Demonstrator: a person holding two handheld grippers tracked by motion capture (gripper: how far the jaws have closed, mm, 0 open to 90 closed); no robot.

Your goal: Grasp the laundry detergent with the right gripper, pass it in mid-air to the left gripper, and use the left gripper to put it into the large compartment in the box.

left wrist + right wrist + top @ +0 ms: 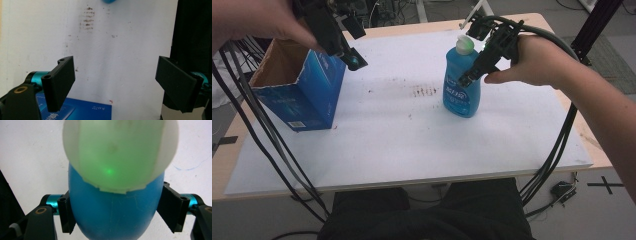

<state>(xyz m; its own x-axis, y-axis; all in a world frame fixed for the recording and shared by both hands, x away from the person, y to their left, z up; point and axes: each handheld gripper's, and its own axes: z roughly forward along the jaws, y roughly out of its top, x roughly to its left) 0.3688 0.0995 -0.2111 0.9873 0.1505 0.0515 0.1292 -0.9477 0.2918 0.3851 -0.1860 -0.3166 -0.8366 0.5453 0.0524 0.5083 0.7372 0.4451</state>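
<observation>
A blue bottle (460, 92) with a pale cap (465, 45) stands upright right of the middle of the white board (412, 145). My right gripper (468, 79) straddles its upper body from the right, open. In the right gripper view the bottle (112, 215) sits between the jaws, which lie close against its sides. An open-topped blue carton (297, 87) stands at the left. My left gripper (353, 59) hovers open over the carton's right edge, holding nothing. In the left gripper view its jaws (115, 75) frame bare board, with the carton's corner (82, 110) below.
Brown stains (424, 91) mark the board between carton and bottle. Black cables (272, 150) hang over the table's left and right sides. The wooden table edge (597, 150) borders the board. A black frame post (597, 25) stands at the back right.
</observation>
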